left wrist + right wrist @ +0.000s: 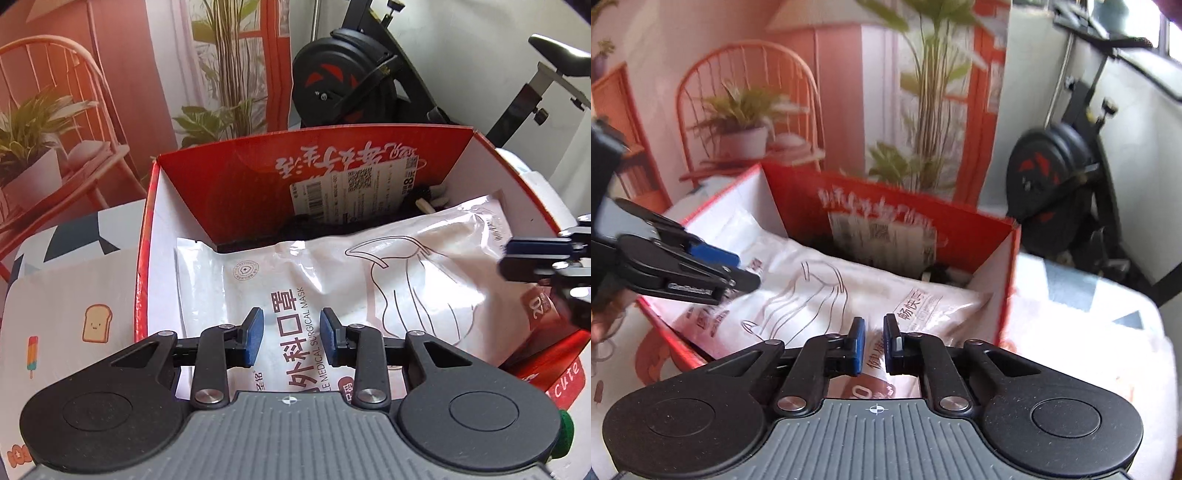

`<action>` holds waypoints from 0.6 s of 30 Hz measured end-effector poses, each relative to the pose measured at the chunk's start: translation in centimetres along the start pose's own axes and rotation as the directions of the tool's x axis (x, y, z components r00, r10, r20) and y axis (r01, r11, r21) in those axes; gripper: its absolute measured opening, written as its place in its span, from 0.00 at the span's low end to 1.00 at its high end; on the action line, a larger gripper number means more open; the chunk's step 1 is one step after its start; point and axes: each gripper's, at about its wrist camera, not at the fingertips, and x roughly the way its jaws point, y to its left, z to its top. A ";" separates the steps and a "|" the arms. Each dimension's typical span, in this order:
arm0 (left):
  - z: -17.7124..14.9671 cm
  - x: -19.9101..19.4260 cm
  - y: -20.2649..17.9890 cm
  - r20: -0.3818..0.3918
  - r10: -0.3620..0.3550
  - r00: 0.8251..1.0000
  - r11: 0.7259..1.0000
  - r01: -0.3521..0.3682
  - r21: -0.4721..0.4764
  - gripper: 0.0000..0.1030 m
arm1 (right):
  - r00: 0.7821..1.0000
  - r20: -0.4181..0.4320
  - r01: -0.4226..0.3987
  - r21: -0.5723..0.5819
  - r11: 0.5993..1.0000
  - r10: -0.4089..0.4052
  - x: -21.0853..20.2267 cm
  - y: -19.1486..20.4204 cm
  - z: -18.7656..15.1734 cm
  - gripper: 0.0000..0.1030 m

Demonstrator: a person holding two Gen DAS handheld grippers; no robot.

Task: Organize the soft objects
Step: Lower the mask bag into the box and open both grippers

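The mask pack [332,266] fills my red box [155,221] floor; only the far gap [369,225] stays open. Box walls flank my right gripper [874,345].

Both views bright, daylight-lit, warm pink cast. Left wrist view sharp in the centre; print on the mask packet [332,280] readable, glare on its film top right. Right gripper [517,254] at the frame edge smeared. Right wrist view soft all over, motion blur; box [886,221] lettering unreadable, tablecloth [1089,332] at right blown out white. Heavy fisheye bending, dark corners.
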 end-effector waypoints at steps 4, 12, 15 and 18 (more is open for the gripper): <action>0.2 0.2 0.0 -0.015 0.003 1.000 1.000 -0.003 0.021 0.35 | 0.997 -0.077 -0.026 0.045 0.999 0.029 2.7 0.2 -0.2 0.10; 0.2 0.4 -0.2 -0.027 0.006 1.000 0.999 -0.005 0.040 0.35 | 0.983 -0.174 -0.040 0.086 0.996 0.054 4.8 0.1 -0.5 0.06; 0.2 0.5 -0.2 -0.026 0.006 1.000 0.999 -0.005 0.036 0.35 | 0.983 -0.171 -0.045 0.102 0.994 0.062 4.8 -0.1 -0.8 0.06; 0.2 0.3 -0.5 -0.018 0.032 0.999 0.998 -0.031 0.049 0.37 | 0.986 -0.165 -0.025 0.087 0.996 0.039 4.9 0.4 -0.9 0.06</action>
